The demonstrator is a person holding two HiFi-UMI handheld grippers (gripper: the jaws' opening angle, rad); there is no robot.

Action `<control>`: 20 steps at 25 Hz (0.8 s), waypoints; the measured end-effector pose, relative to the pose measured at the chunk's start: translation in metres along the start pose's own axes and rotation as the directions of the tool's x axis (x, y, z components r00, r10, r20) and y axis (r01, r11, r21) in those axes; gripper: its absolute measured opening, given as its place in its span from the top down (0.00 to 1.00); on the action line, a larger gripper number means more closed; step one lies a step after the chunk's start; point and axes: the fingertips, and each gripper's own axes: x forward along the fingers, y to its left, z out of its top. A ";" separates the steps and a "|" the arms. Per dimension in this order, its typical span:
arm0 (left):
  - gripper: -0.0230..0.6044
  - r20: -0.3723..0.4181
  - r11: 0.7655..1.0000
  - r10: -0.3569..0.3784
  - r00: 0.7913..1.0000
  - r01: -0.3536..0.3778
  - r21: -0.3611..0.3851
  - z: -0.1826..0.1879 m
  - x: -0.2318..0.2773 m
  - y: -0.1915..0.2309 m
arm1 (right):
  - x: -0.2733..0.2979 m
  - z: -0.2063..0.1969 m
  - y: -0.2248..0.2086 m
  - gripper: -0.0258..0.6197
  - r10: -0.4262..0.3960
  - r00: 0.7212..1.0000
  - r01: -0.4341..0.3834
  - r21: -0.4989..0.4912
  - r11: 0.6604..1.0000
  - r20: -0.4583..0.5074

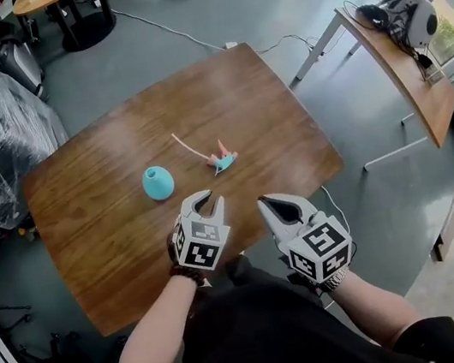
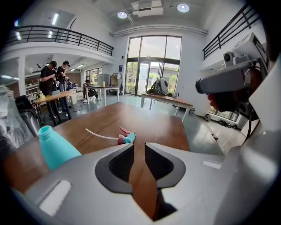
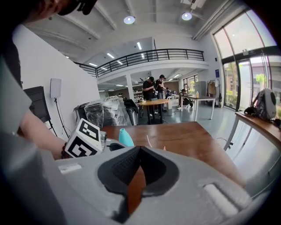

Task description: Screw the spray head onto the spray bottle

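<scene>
Nothing is gripped yet.
The spray head lies right of the spray bottle; short of it the left gripper is slightly spread and empty, the right gripper pressed together; both should be widened first.

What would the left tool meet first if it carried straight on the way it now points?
Probably the bare tabletop, just short of the spray head; the left tool aims slightly right of it, though depth is unclear.

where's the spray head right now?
Head view: the spray head lies near the middle of the wooden table, just right of the teal bottle, not touching it.
</scene>
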 end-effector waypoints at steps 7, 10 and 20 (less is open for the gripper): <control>0.83 -0.084 0.997 0.071 0.994 -0.071 0.002 -0.009 0.054 0.021 | 0.020 0.000 -0.029 0.97 0.090 0.995 -0.092 -0.032 0.995 -0.050; 0.83 -0.116 0.997 0.081 0.990 -0.082 0.001 -0.015 0.072 0.026 | 0.025 0.000 -0.041 0.97 0.109 0.992 -0.112 -0.034 0.993 -0.064; 0.83 -0.186 0.995 0.083 0.979 -0.091 -0.039 -0.031 0.097 0.032 | 0.038 0.004 -0.066 0.97 0.145 0.986 -0.148 -0.038 0.988 -0.085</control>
